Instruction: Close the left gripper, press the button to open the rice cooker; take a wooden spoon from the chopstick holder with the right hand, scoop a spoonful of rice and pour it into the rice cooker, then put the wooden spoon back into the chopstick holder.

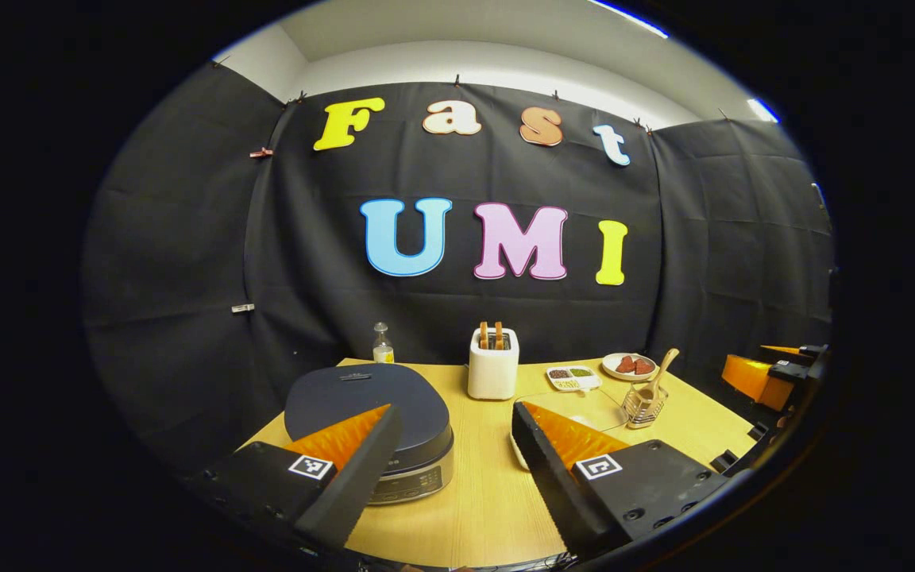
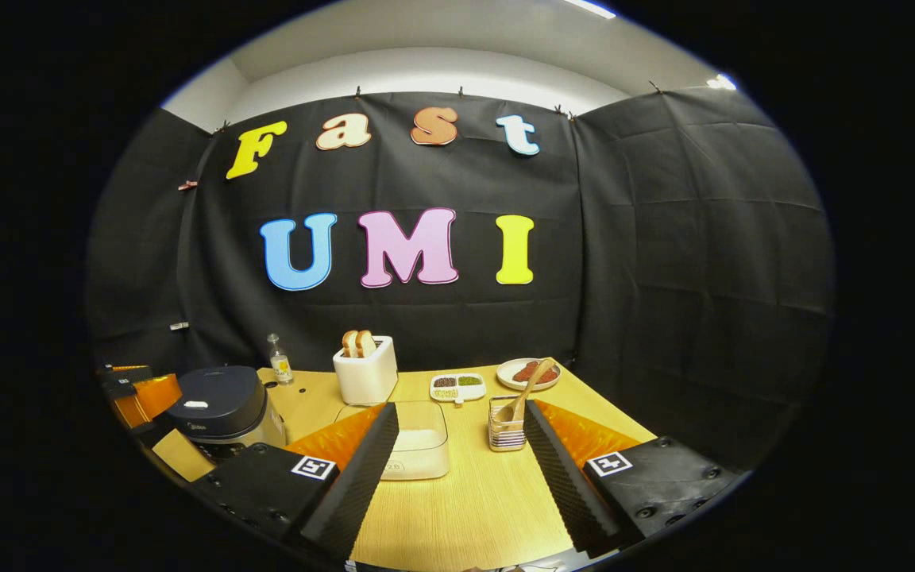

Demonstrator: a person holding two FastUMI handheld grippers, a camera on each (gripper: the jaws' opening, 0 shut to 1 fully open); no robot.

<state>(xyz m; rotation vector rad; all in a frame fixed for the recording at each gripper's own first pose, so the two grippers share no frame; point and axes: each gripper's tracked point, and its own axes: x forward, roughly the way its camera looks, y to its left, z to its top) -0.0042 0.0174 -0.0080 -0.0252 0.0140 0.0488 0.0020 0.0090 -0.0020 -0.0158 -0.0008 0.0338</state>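
The dark-lidded rice cooker (image 1: pixel 378 413) stands shut at the table's left, just beyond my left gripper (image 1: pixel 456 409), which is open and holds nothing. In the right gripper view the cooker (image 2: pixel 219 401) is far left. A wooden spoon (image 2: pixel 525 389) leans in the wire chopstick holder (image 2: pixel 507 433), right behind the right finger of my open, empty right gripper (image 2: pixel 461 407). A clear container of rice (image 2: pixel 419 449) lies between the right gripper's fingers, farther off. Holder (image 1: pixel 642 405) and spoon (image 1: pixel 660 369) also show right of centre in the left gripper view.
At the back of the wooden table (image 1: pixel 473 492) stand a white toaster with bread (image 2: pixel 364 369), a small bottle (image 2: pixel 278 359), a divided dish (image 2: pixel 457 387) and a plate of red food (image 2: pixel 529 372). The other gripper's orange body (image 1: pixel 751 377) shows at the right edge.
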